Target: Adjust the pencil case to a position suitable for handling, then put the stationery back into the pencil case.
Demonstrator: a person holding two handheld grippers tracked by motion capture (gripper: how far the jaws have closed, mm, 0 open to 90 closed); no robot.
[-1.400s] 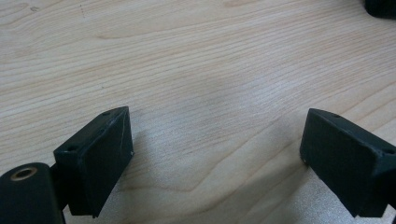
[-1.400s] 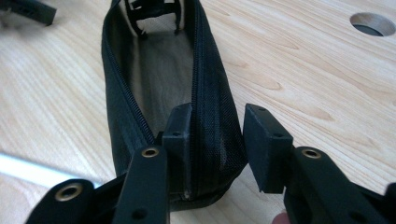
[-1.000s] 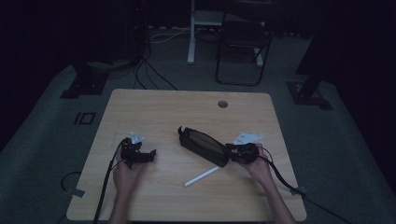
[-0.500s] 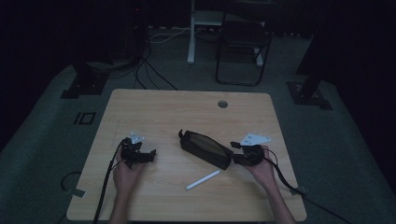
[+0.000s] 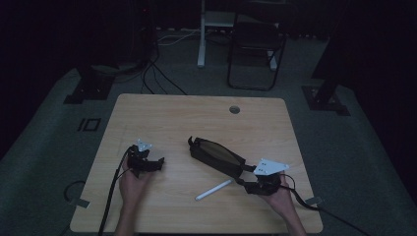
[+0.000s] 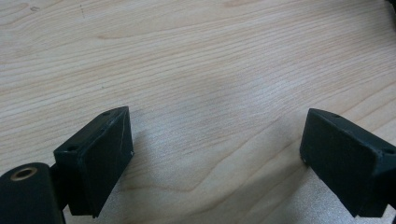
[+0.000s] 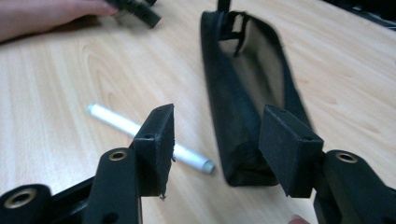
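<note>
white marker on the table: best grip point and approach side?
Grip the slim white marker mid-barrel, tongs closing across its width, from above. It lies flat and alone on the wooden table, apart from the black fabric pouch. The right tongs, open, are nearest.

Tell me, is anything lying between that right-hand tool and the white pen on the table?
Nothing visible does. The right tool is open, and the white pen lies just past its jaws on bare table, beside the open black pencil case.

my black pencil pouch (image 5: 216,156) lies unzipped, mouth open, diagonally at table centre; my white pen (image 5: 213,190) lies flat just beside it.
</note>
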